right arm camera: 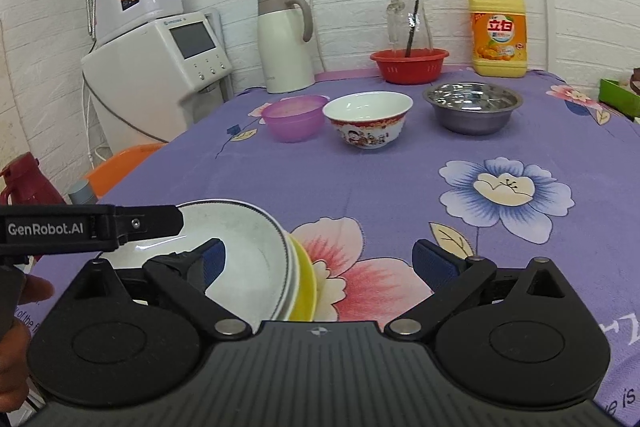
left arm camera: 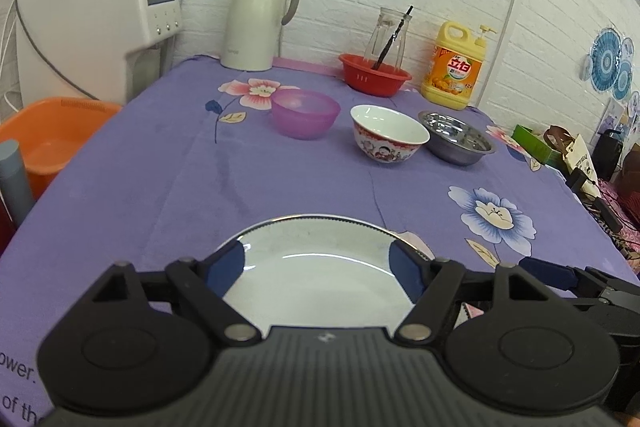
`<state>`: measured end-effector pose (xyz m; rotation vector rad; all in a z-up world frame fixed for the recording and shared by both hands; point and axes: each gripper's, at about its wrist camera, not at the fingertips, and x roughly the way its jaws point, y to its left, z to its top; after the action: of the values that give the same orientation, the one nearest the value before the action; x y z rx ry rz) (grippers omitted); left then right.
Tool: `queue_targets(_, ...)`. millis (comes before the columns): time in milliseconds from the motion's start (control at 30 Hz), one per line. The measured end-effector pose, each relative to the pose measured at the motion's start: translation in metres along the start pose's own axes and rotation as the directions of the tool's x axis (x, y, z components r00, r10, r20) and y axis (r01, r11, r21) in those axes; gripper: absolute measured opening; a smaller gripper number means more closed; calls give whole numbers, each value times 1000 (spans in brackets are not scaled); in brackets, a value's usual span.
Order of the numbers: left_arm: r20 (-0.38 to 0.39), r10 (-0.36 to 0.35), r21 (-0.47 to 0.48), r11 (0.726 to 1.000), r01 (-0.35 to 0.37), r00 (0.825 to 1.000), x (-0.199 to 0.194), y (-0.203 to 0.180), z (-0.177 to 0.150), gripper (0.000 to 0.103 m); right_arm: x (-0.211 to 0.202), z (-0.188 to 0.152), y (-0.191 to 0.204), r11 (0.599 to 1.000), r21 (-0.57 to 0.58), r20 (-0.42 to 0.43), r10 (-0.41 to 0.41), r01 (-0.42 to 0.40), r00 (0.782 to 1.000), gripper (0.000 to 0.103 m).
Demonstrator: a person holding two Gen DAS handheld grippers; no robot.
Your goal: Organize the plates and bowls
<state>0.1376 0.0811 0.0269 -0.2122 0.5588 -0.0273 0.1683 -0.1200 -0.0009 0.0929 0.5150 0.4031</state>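
Between the spread fingers of the left gripper (left arm camera: pixel 316 263) lies the white plate (left arm camera: pixel 316 267), flat on the purple cloth (left arm camera: pixel 160 167); the jaws stand wide and clamp nothing. The right gripper (right arm camera: pixel 320 263) is likewise wide apart and empty, over a pink flower print. Only the right wrist view shows that the white plate tops a stack, with a yellow plate (right arm camera: pixel 305 287) beneath it. Farther back stand the purple bowl (left arm camera: pixel 305 113), the patterned bowl (left arm camera: pixel 388 134) and the steel bowl (left arm camera: pixel 456 137) in a row.
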Motion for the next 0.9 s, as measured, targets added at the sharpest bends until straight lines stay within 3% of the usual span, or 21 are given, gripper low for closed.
queue_targets(400,-27,-13,24,1000,13,1000,19,-23,7,72,5,13,-41,984,177,-111,-18,38,994,103)
queue_targets(533,-37,-22,31,999,23,999,27,-30,9,72,5,8,-56,979,206,-88,18,1,996,103)
queue_targets(700,-54,-34,36,999,36,998,39,-35,11,72,11,6,-77,961,275,-112,8,23,994,103)
queue_targets(900,-73,-40,34,999,43,997,50,-35,15,72,13,10,-92,950,311,-83,0,26,997,103)
